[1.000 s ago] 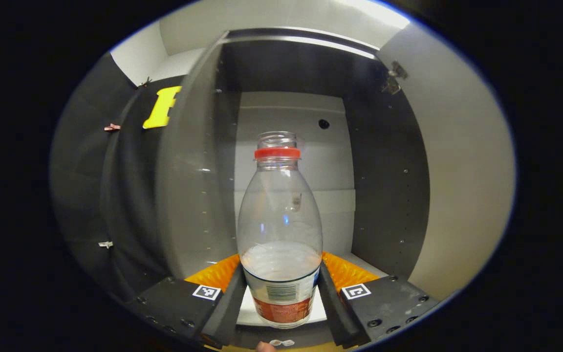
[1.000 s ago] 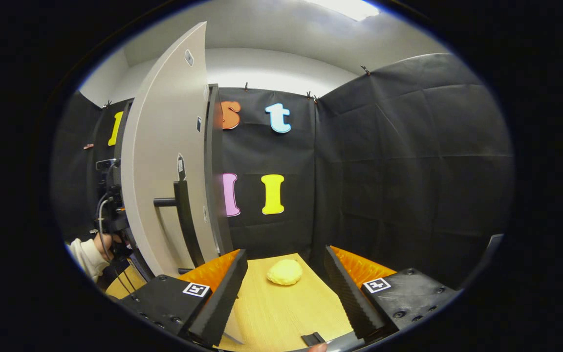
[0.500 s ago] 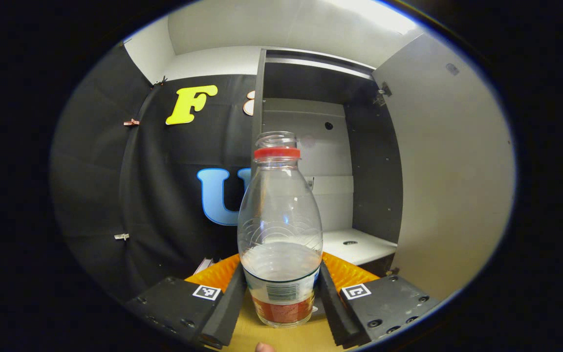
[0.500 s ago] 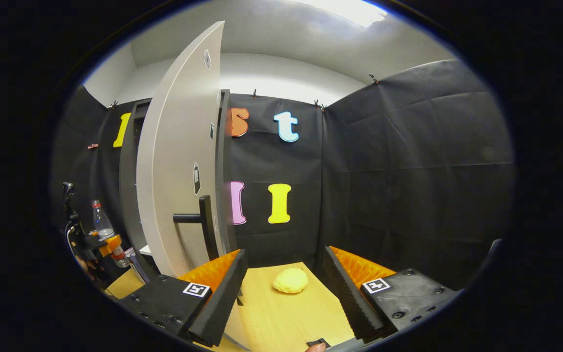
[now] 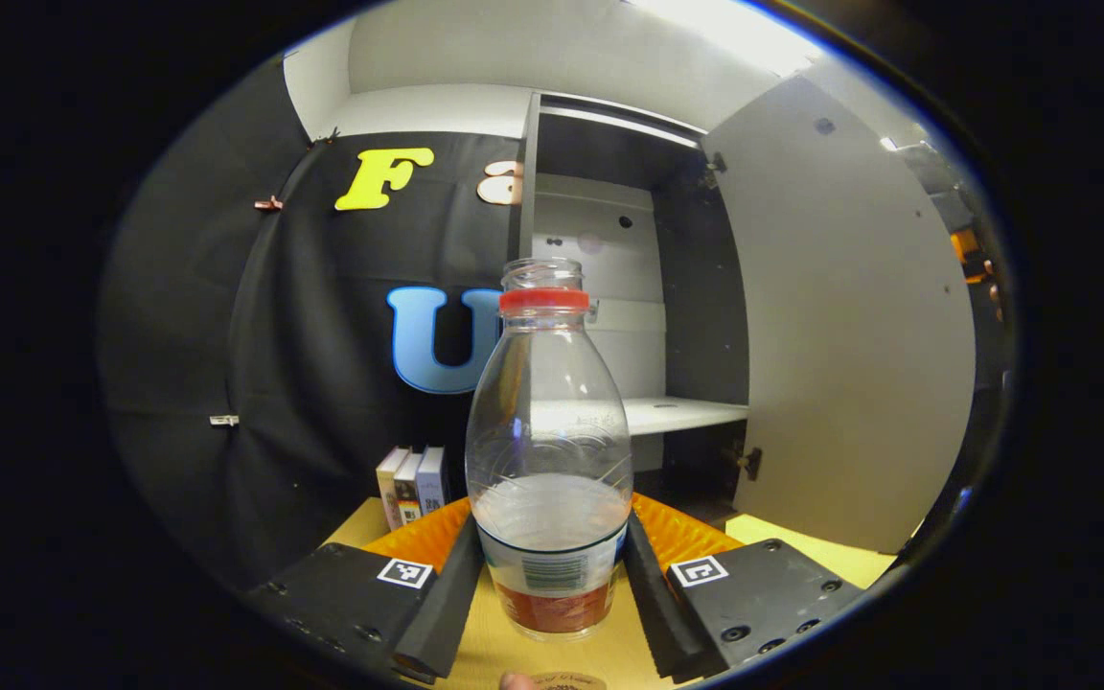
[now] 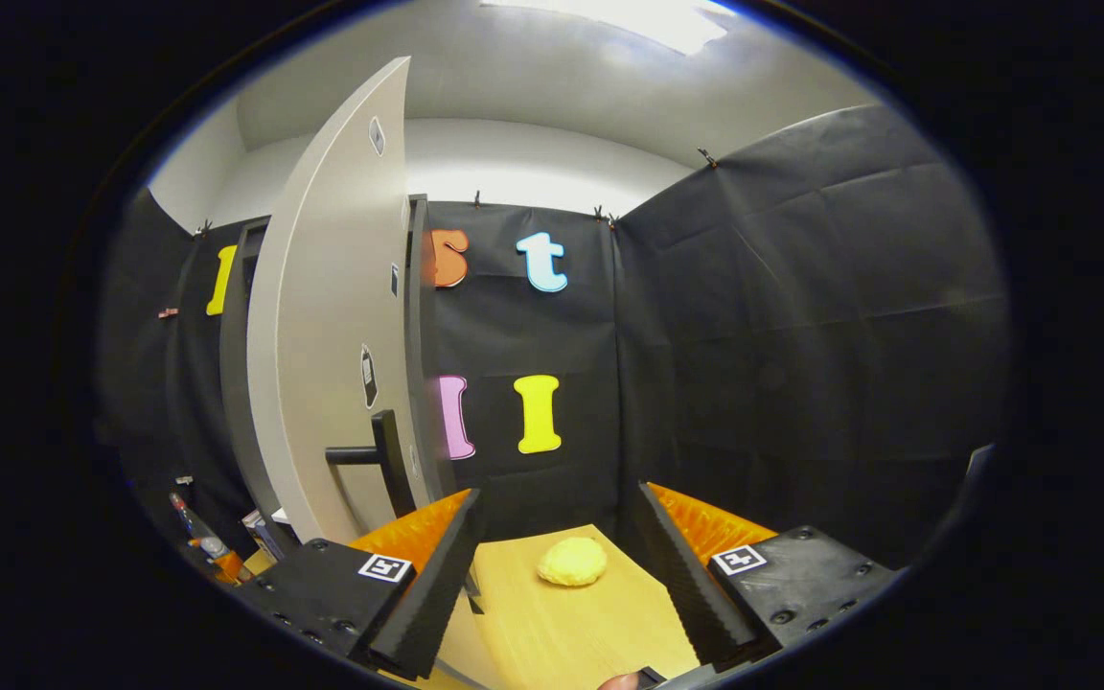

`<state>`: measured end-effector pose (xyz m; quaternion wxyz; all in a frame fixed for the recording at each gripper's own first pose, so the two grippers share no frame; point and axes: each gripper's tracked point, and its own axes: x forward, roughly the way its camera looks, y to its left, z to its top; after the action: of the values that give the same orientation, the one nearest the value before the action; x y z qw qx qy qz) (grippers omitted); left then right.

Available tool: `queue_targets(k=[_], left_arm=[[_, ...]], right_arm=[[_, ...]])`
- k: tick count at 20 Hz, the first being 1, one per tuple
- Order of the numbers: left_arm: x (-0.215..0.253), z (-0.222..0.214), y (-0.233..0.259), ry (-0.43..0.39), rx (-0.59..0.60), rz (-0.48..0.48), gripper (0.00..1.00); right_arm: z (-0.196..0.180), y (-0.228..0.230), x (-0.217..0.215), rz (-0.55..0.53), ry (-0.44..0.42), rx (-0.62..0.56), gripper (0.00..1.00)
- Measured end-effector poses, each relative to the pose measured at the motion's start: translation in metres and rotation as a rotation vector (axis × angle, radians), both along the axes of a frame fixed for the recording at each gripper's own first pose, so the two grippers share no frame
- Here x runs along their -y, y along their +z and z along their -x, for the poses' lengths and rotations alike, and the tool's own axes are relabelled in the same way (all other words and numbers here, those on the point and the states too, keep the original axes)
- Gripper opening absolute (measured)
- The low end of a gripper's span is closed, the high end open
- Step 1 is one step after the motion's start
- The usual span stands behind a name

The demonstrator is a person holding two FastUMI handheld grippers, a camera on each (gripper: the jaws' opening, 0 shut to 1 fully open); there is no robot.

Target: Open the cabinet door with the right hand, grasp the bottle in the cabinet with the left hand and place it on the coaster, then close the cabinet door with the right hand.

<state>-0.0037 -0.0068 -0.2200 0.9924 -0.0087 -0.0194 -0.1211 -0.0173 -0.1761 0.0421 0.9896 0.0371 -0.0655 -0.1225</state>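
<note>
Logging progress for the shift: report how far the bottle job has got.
Done: cabinet door stands open, and the bottle is out of the cabinet. In hand: left gripper clamps the bottle above the table. Left: set it on the coaster; the open right gripper closes the door.

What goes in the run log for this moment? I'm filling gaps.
left gripper: shut on bottle | bottle: outside cabinet | cabinet door: open | right gripper: open

My bottle (image 5: 548, 450) is clear, with a red neck ring and a red-and-white label; cabinet (image 5: 696, 287) is dark grey inside, its shelf (image 5: 677, 414) white; door (image 6: 327, 326) pale grey, handle (image 6: 381, 460) black; table (image 6: 562, 632) light wood-grain; the lump (image 6: 572, 561) on it is pale yellow.
</note>
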Motion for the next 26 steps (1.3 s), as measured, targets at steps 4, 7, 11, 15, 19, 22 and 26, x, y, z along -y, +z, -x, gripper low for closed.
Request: queue_targets(k=[4, 7, 11, 15, 19, 22, 26], left_arm=[[0.006, 0.014, -0.066, -0.067, -0.043, 0.003, 0.75], [0.006, 0.020, -0.109, -0.092, -0.063, -0.003, 0.75], [0.006, 0.024, -0.154, -0.119, -0.091, -0.043, 0.76], [0.008, 0.027, -0.179, -0.144, -0.104, -0.034, 0.77], [0.010, 0.026, -0.197, -0.149, -0.115, -0.043, 0.77], [0.015, 0.028, -0.198, -0.149, -0.110, -0.032, 0.79], [0.019, 0.028, -0.205, -0.148, -0.145, -0.038, 0.86]], right_arm=[[0.003, 0.009, -0.004, 0.019, -0.018, 0.023, 0.97], [0.006, 0.007, -0.004, 0.029, -0.039, 0.019, 0.98], [0.007, 0.009, -0.005, 0.070, -0.068, 0.010, 1.00], [0.007, 0.007, -0.005, 0.034, -0.069, 0.002, 0.97], [0.007, 0.008, 0.000, 0.004, -0.072, -0.002, 0.97], [0.008, 0.009, 0.002, -0.019, -0.071, -0.009, 0.97], [0.009, 0.008, 0.009, -0.022, -0.079, -0.015, 0.97]])
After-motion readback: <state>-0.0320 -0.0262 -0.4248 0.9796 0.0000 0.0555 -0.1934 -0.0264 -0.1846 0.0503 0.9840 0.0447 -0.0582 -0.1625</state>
